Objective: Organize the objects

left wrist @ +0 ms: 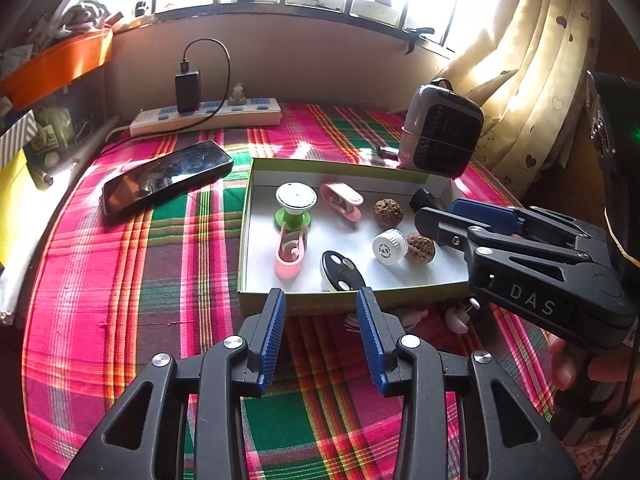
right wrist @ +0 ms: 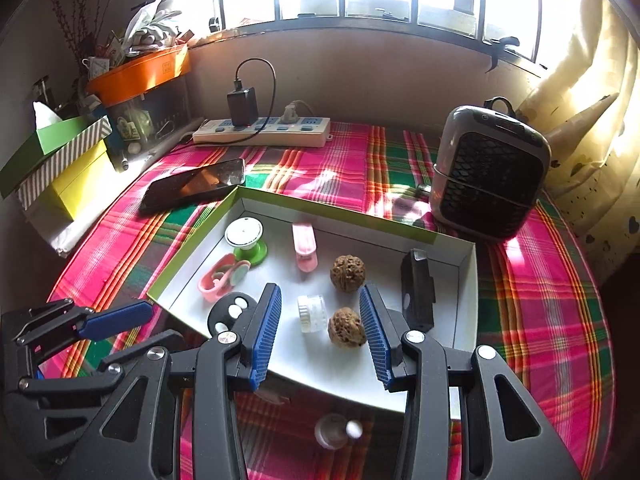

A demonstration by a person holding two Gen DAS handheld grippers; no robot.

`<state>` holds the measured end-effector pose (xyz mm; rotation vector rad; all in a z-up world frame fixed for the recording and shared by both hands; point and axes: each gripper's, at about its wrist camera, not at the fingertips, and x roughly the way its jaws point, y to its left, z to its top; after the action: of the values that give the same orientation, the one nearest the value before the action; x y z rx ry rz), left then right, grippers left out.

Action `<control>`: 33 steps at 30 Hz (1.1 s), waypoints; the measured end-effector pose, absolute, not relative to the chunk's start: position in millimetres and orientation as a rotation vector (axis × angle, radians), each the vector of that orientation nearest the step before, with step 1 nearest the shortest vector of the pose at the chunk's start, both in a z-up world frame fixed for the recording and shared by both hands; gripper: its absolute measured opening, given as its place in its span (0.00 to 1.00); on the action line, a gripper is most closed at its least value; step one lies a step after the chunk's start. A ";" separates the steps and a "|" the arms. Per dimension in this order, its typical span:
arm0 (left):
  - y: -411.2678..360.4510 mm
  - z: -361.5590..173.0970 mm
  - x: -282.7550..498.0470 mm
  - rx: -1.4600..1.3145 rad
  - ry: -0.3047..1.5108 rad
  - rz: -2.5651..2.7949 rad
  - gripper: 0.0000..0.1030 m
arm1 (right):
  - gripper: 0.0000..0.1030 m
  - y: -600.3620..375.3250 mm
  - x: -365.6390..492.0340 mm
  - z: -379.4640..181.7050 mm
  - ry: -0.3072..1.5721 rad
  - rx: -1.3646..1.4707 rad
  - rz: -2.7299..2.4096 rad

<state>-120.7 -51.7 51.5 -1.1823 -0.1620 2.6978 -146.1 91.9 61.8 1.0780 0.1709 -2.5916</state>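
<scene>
A shallow green-edged box lid (left wrist: pixel 248 216) (right wrist: pixel 464 288) lies on the plaid cloth. It holds two walnuts (left wrist: pixel 387 213) (right wrist: pixel 347 273), a small white-capped jar (left wrist: pixel 389 246) (right wrist: pixel 311 313), two pink clips (left wrist: pixel 341 201) (right wrist: pixel 304 249), a green-based white holder (left wrist: pixel 295 205) (right wrist: pixel 245 240), a black disc (left wrist: pixel 342 273) (right wrist: pixel 232 312) and a black block (right wrist: pixel 417 290). My left gripper (left wrist: pixel 321 300) is open and empty at the lid's near edge. My right gripper (right wrist: pixel 320 300) is open and empty above the jar and the nearer walnut (right wrist: pixel 346 333). A small white piece (left wrist: pixel 460 316) (right wrist: pixel 335 430) lies on the cloth outside the lid.
A black phone (left wrist: pixel 166 178) (right wrist: pixel 194 185) lies left of the lid. A power strip with a charger (left wrist: pixel 206 114) (right wrist: pixel 262 130) sits by the back wall. A small grey heater (left wrist: pixel 440 128) (right wrist: pixel 490 176) stands at the back right. Boxes and an orange tray (right wrist: pixel 140 70) crowd the left.
</scene>
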 end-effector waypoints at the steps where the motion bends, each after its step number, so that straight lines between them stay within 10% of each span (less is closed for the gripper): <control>1: -53.0 50.6 -118.9 -1.181 -0.163 2.696 0.34 | 0.41 94.7 -142.2 61.7 0.165 1.075 -2.600; 33: -36.2 15.7 -133.1 -1.265 -0.169 2.532 0.41 | 0.57 128.0 -106.0 9.4 0.133 1.235 -2.590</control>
<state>-133.1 -36.2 15.7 -1.2647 -0.1688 2.5319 -106.0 128.0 9.4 1.2351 0.1330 -2.5896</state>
